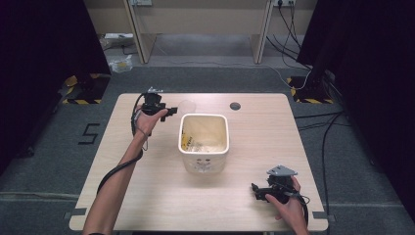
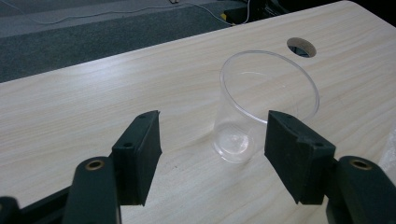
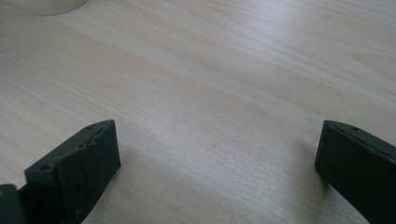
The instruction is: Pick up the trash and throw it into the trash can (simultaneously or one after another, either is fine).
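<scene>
A clear plastic cup [image 2: 261, 107] stands upright on the wooden table [image 1: 147, 196], also seen faintly as the cup [image 1: 187, 105] near the far edge. My left gripper [image 2: 212, 149] is open, its jaws spread just short of the cup with nothing between them; from above the left gripper [image 1: 171, 112] sits left of the cup. My right gripper [image 3: 217, 163] is open over bare table, and the right gripper [image 1: 259, 191] rests near the front right corner.
A white square bin [image 1: 204, 142] with clear wrappers and something yellow inside stands mid-table, right behind the cup's near side. A round cable hole [image 1: 235, 105] lies in the table's far part. Desk legs and cables stand beyond the table.
</scene>
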Motion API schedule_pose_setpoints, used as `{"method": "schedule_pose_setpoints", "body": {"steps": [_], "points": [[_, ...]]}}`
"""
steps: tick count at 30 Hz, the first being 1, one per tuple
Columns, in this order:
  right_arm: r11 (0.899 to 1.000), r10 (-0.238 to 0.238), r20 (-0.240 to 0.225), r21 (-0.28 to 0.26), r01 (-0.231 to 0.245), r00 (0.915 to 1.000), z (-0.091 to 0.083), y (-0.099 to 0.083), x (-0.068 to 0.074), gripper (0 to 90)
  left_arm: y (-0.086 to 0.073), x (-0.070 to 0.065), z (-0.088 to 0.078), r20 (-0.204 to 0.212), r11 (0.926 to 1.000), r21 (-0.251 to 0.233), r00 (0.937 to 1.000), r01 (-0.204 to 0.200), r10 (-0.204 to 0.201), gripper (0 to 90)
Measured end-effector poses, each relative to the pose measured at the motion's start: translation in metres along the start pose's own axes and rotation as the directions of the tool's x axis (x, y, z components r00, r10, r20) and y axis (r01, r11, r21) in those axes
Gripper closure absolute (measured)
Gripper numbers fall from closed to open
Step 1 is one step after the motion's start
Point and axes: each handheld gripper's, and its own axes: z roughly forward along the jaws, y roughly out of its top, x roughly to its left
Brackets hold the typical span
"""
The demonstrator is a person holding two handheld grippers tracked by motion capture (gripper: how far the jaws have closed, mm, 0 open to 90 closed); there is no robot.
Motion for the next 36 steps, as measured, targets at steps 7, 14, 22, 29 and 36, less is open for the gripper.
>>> {"method": "schedule_pose_setpoints", "body": {"steps": [7, 14, 22, 29, 36], "points": [[1.000, 0.000, 0.000, 0.000, 0.000, 1.0000, 0.000, 0.000, 0.000, 0.2, 0.000, -0.001, 0.004, -0.006, 1.0000, 0.003, 1.0000, 0.001, -0.001, 35.4], [1.000, 0.000, 0.000, 0.000, 0.000, 1.0000, 0.000, 0.000, 0.000, 0.2, -0.002, 0.001, 0.009, -0.010, 0.9999, 0.012, 0.9999, 0.007, -0.007, 35.4], [1.000, 0.000, 0.000, 0.000, 0.000, 1.0000, 0.000, 0.000, 0.000, 0.2, 0.000, 0.001, 0.010, -0.011, 0.9998, 0.000, 0.9997, 0.021, -0.021, 35.6], [1.000, 0.000, 0.000, 0.000, 0.000, 1.0000, 0.000, 0.000, 0.000, 0.2, 0.003, -0.003, 0.011, -0.006, 0.9997, -0.011, 0.9997, 0.023, -0.024, 35.6], [1.000, 0.000, 0.000, 0.000, 0.000, 1.0000, 0.000, 0.000, 0.000, 0.2, 0.008, -0.010, 0.016, 0.008, 0.9996, -0.016, 0.9997, 0.023, -0.023, 35.6]]}}
